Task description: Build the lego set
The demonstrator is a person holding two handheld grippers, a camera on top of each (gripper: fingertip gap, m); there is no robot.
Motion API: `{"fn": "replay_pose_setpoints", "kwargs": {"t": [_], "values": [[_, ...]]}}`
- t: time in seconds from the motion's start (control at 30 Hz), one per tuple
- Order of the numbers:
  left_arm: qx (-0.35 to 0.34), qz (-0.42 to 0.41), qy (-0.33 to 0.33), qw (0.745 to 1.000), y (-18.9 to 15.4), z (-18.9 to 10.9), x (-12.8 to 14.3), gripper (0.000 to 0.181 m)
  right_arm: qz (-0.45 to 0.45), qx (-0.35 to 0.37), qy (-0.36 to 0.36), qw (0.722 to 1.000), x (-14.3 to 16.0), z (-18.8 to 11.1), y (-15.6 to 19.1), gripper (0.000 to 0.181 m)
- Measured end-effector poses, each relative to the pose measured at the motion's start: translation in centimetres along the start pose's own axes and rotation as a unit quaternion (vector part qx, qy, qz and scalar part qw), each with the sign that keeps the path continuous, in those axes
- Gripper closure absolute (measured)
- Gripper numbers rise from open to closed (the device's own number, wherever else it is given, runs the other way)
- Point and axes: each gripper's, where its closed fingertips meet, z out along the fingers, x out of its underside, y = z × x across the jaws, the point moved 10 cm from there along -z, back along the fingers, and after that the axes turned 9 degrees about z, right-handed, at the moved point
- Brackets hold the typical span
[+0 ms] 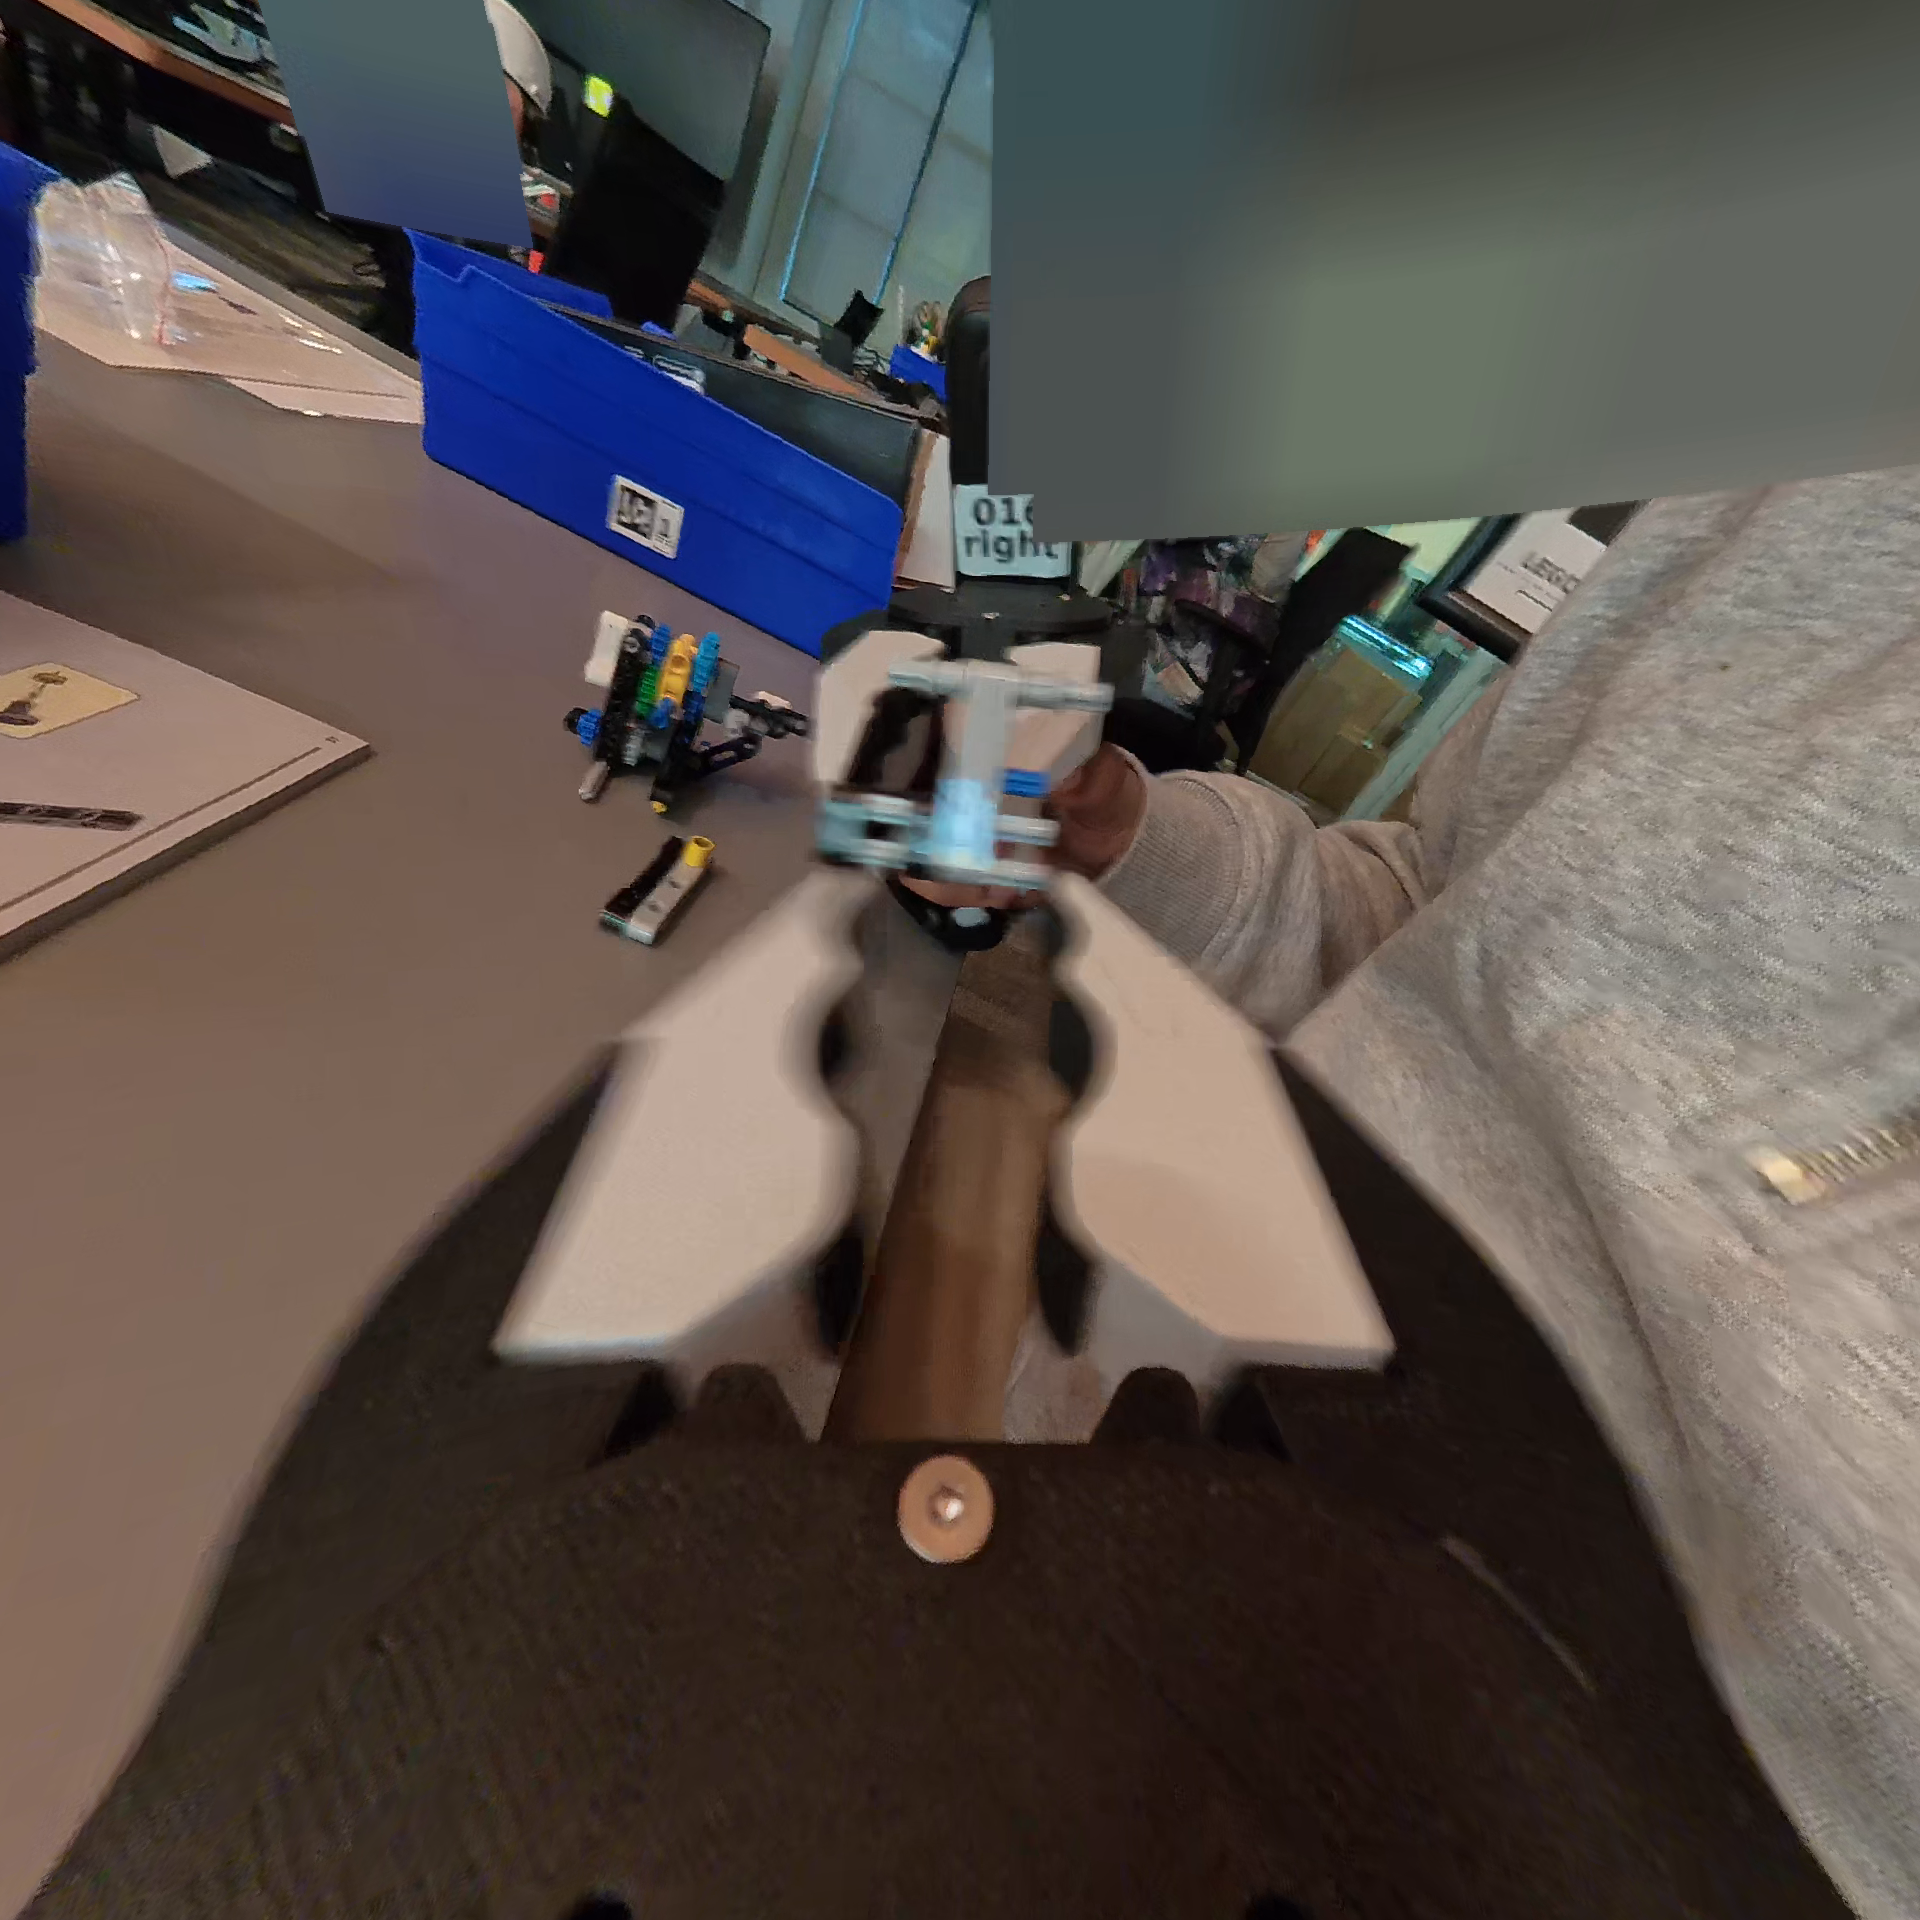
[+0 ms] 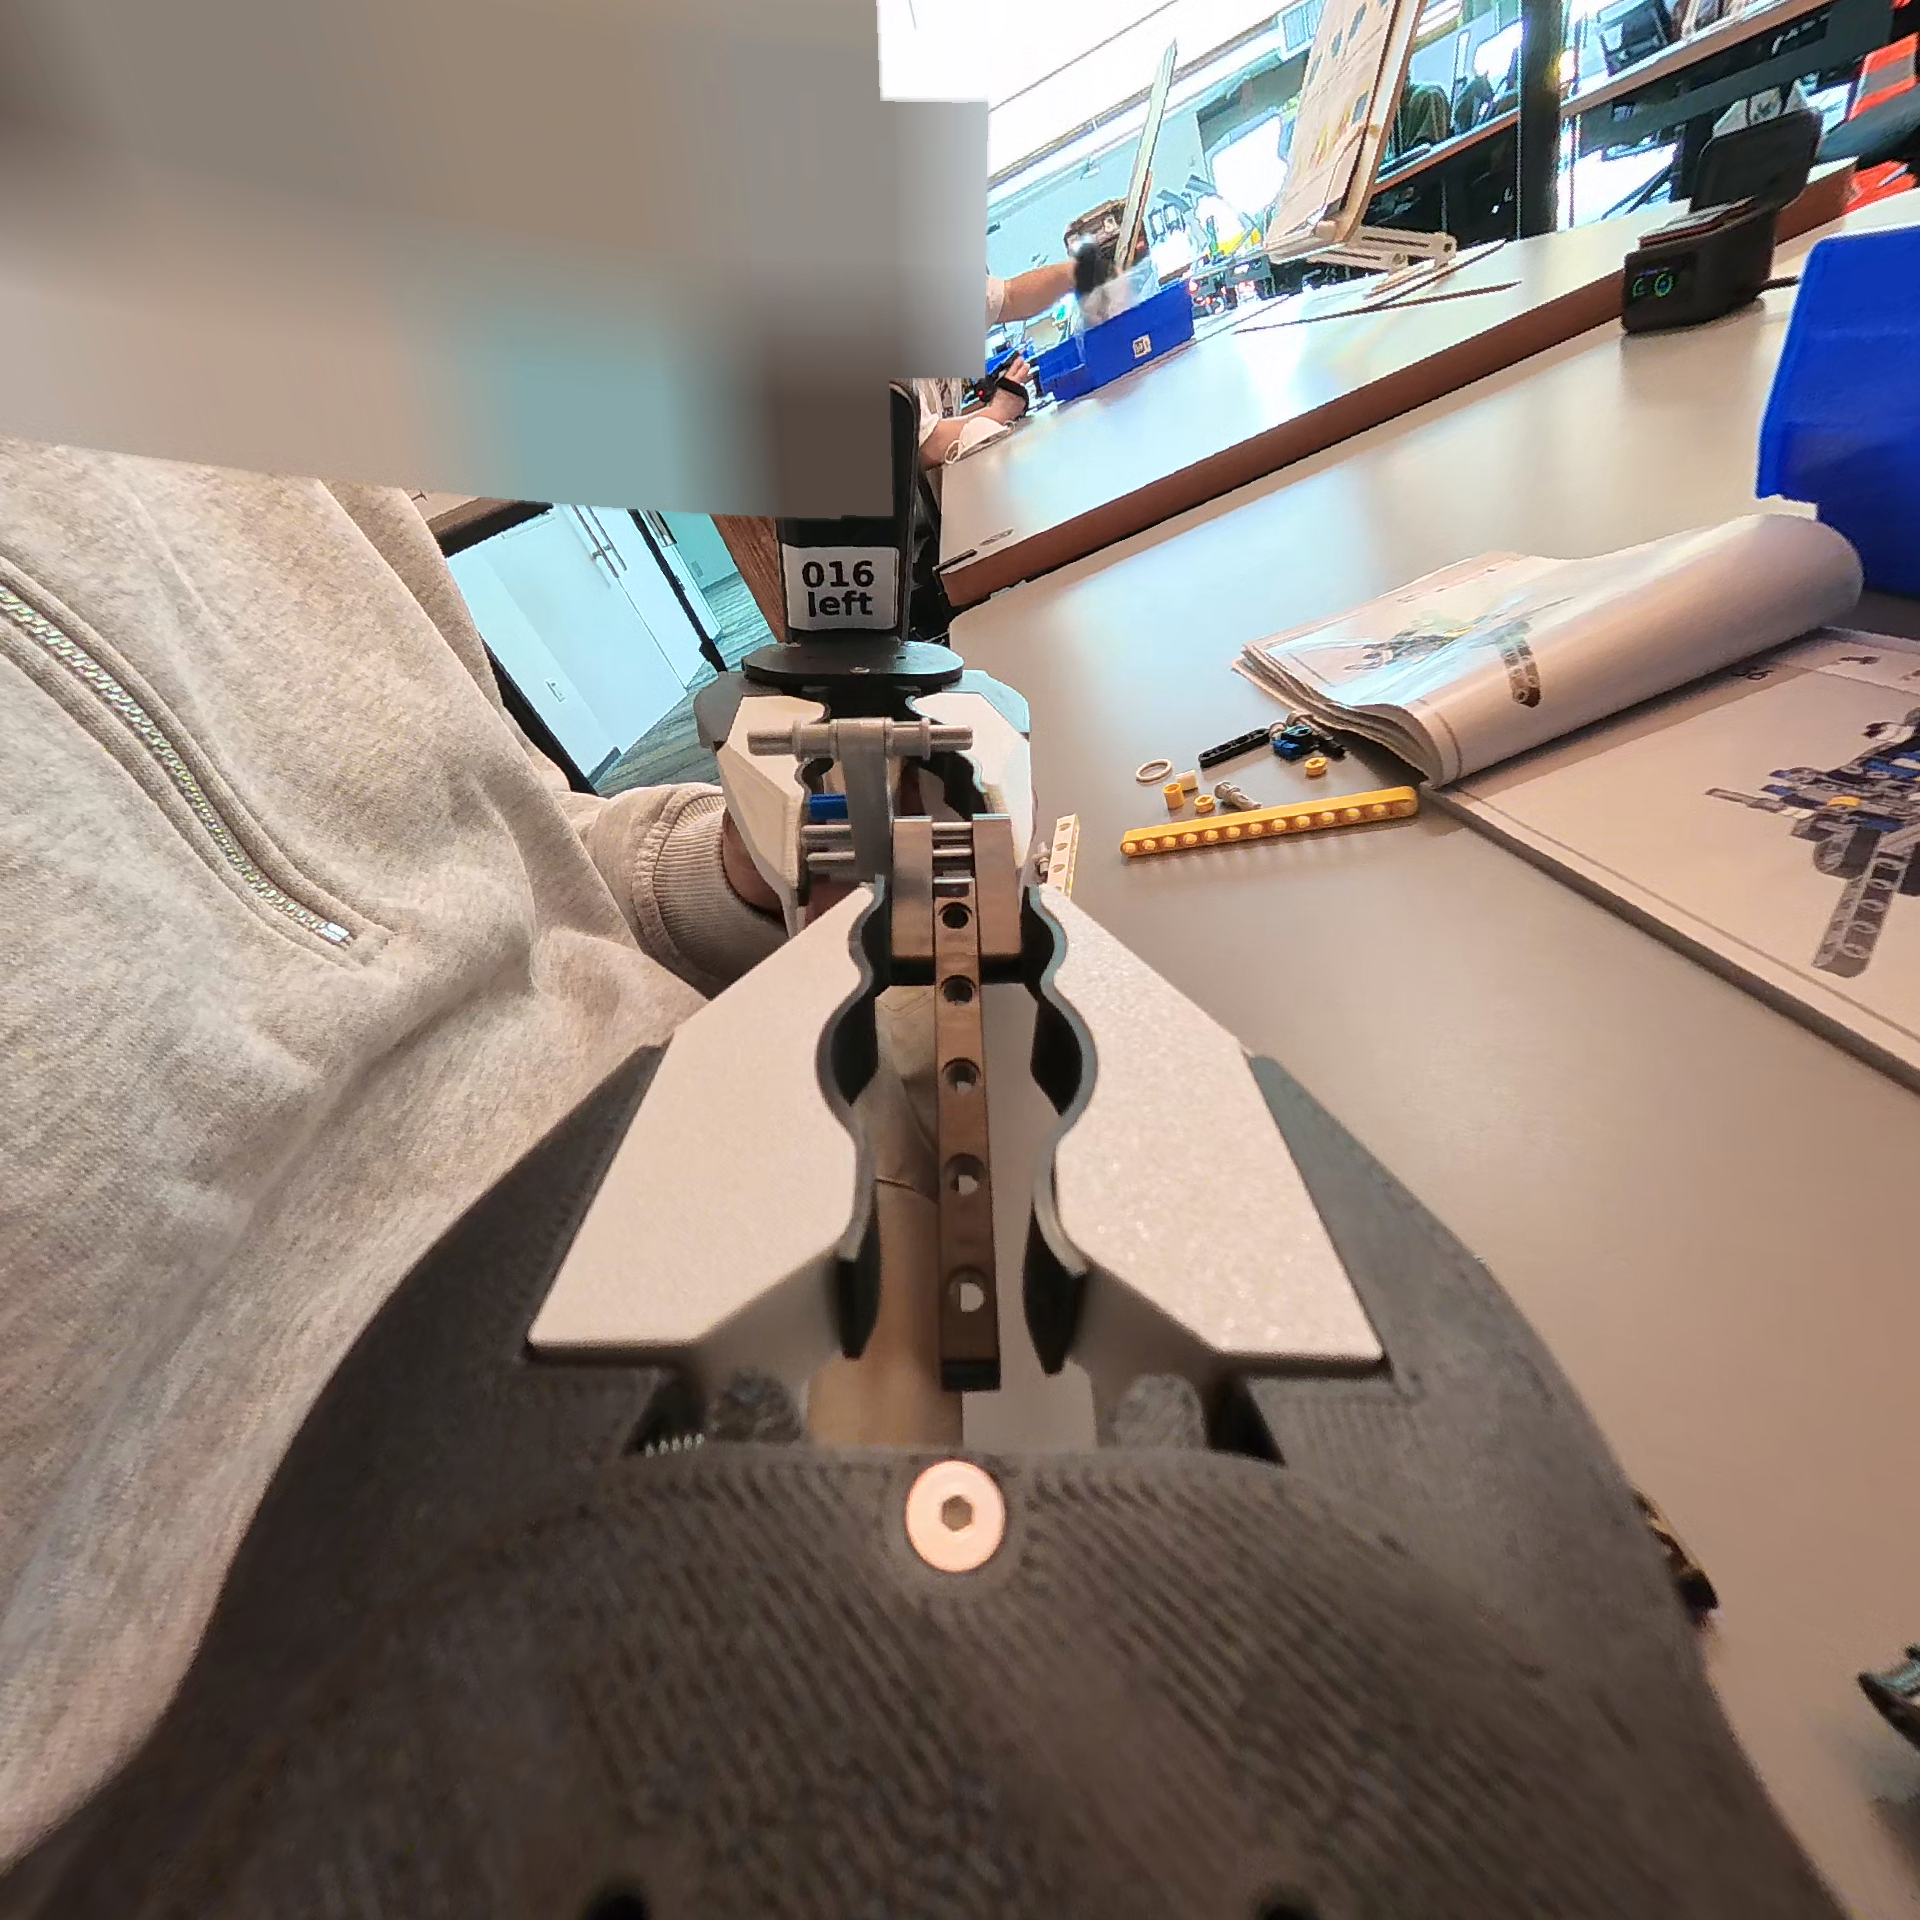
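Both grippers meet tip to tip in the air in front of a person in a grey sweater. My left gripper [image 1: 961, 894] is shut on a light grey lego assembly [image 1: 951, 810] with a T-shaped top and a blue pin; it also shows in the right wrist view [image 2: 857, 790]. My right gripper [image 2: 951, 909] is shut on a long dark beam with holes [image 2: 964, 1143] that lies along its fingers. The beam's front end touches the grey assembly. The right gripper [image 1: 956, 717] faces me in the left wrist view, and the left gripper [image 2: 868, 831] faces me in the right wrist view.
On the grey table [image 1: 312, 623] stand a partly built lego model [image 1: 675, 707], a small black and grey piece with a yellow pin [image 1: 660, 888], a blue bin [image 1: 644, 447] and an open booklet [image 1: 156, 769]. A yellow long beam [image 2: 1268, 826], small loose parts [image 2: 1226, 790] and instruction booklets [image 2: 1558, 665] lie at right. Left and right tips are no more than a few centimetres apart.
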Motion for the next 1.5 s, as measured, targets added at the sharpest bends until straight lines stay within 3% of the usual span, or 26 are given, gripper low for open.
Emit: {"fn": "replay_pose_setpoints", "kwargs": {"t": [0.03, 0.13, 0.27, 0.33, 0.43, 0.6, 0.87, 1.5], "values": [[0.03, 0.001, -0.006, 1.0, -0.3, -0.1, -0.1, 0.181, 0.004, 0.026, 0.0, 1.0, 0.0, -0.1, -0.3, 0.158], [0.032, -0.003, -0.016, 0.999, -0.6, 0.2, -0.1, 0.181, 0.006, 0.006, 0.004, 1.0, 0.0, -0.1, -0.1, 0.158], [0.023, 0.015, 0.034, 0.999, -0.7, 0.8, 0.5, 0.181, 0.009, 0.011, 0.0, 1.0, 0.0, -0.2, -0.2, 0.158], [0.04, 0.006, 0.039, 0.998, -0.7, 1.0, 0.7, 0.172, 0.012, 0.013, -0.006, 1.0, -0.1, -0.3, -0.3, 0.158], [0.037, -0.011, 0.037, 0.999, -0.2, 0.8, 0.7, 0.143, 0.02, -0.001, -0.016, 1.0, -0.2, -0.6, -0.4, 0.158], [0.03, -0.036, -0.032, 0.998, 0.2, 0.0, -0.3, 0.119, 0.012, -0.035, -0.007, 0.999, -0.1, -0.1, 0.3, 0.158], [0.033, -0.014, -0.037, 0.999, -0.5, 0.2, -0.6, 0.138, 0.001, -0.051, 0.002, 0.999, 0.1, 0.3, 0.8, 0.158], [0.021, -0.015, -0.029, 0.999, -0.4, 0.2, -0.5, 0.141, 0.004, -0.041, 0.006, 0.999, 0.1, 0.1, 0.6, 0.158]]}}
